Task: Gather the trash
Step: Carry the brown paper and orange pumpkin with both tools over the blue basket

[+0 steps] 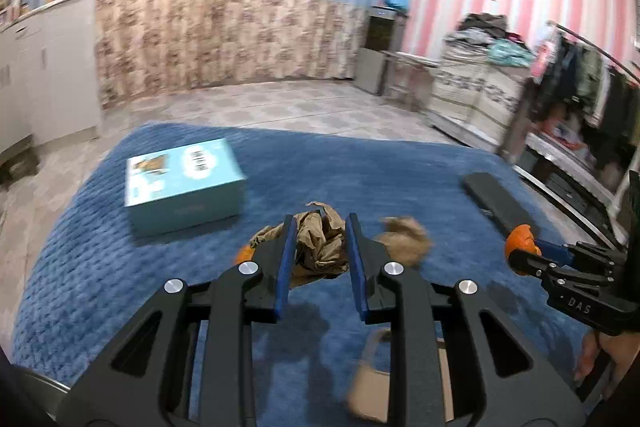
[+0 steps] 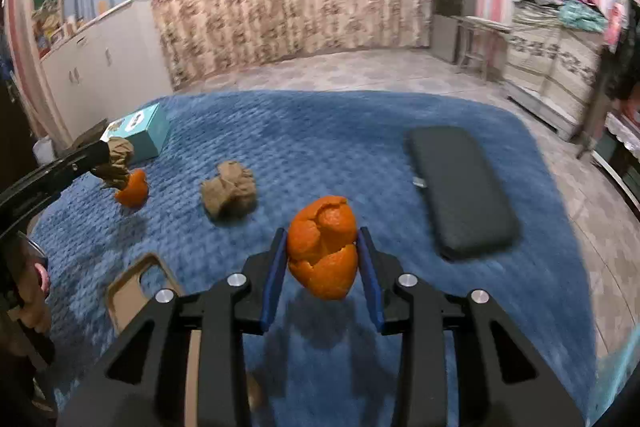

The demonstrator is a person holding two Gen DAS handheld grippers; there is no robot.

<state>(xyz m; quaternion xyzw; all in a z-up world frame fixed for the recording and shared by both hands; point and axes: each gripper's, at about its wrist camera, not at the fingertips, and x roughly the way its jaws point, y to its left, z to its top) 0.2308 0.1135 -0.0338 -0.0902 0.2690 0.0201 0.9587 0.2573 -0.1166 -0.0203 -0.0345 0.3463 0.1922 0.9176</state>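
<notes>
My left gripper (image 1: pixel 320 231) is shut on a crumpled wad of brown paper (image 1: pixel 320 251), held just above the blue quilted blanket (image 1: pixel 100 267). A piece of orange peel (image 1: pixel 243 254) peeks out behind its left finger. A second brown paper wad (image 1: pixel 404 239), blurred, lies to the right. My right gripper (image 2: pixel 322 237) is shut on a curled orange peel (image 2: pixel 324 247), lifted off the blanket with its shadow below. In the right wrist view the loose paper wad (image 2: pixel 230 195) and the other peel (image 2: pixel 132 189) rest on the blanket, and the left gripper (image 2: pixel 108 157) holds its paper (image 2: pixel 120 151).
A teal cardboard box (image 1: pixel 184 183) sits at the blanket's far left. A flat black pad (image 2: pixel 460 191) lies on the right. A tan phone case (image 2: pixel 136 291) lies near me. White cabinets (image 2: pixel 100 67), a draped dresser (image 2: pixel 556 67) and a clothes rack (image 1: pixel 592 83) stand around the blanket.
</notes>
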